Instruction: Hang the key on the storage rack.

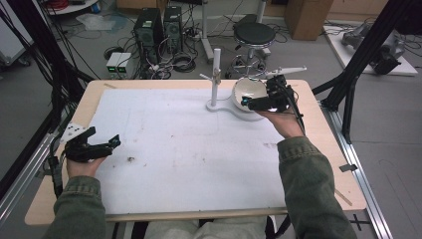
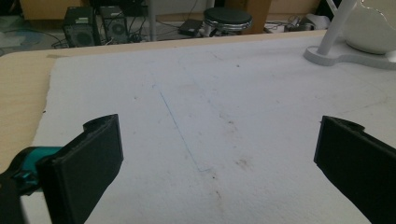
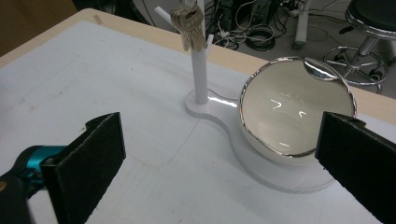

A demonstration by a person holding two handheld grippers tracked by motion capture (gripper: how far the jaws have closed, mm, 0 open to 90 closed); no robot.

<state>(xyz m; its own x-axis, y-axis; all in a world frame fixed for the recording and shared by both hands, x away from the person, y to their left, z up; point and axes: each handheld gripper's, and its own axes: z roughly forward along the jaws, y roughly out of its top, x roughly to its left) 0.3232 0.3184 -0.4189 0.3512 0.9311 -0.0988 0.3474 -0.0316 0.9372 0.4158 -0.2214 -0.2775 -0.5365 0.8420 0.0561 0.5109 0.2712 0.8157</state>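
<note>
A white bowl point(image 1: 249, 89) with a shiny rim sits on the base of a white peg stand point(image 1: 215, 74) at the back right of the white mat point(image 1: 189, 149). My right gripper point(image 1: 256, 94) hovers open just in front of the bowl. In the right gripper view the bowl point(image 3: 294, 112) lies between and beyond the spread jaws of that gripper point(image 3: 219, 149), and a beige bundle point(image 3: 189, 25) hangs at the top of the stand point(image 3: 200, 74). My left gripper point(image 1: 105, 136) rests open at the mat's left edge, and in its own view the left gripper point(image 2: 215, 154) has nothing between its jaws.
A small dark speck point(image 1: 131, 159) lies on the mat near the left gripper. The wooden table point(image 1: 328, 149) ends close to the mat on every side. Behind it stand a black stool point(image 1: 254, 34), computer towers point(image 1: 159, 25) and cables. Black frame poles point(image 1: 363, 50) rise at the right.
</note>
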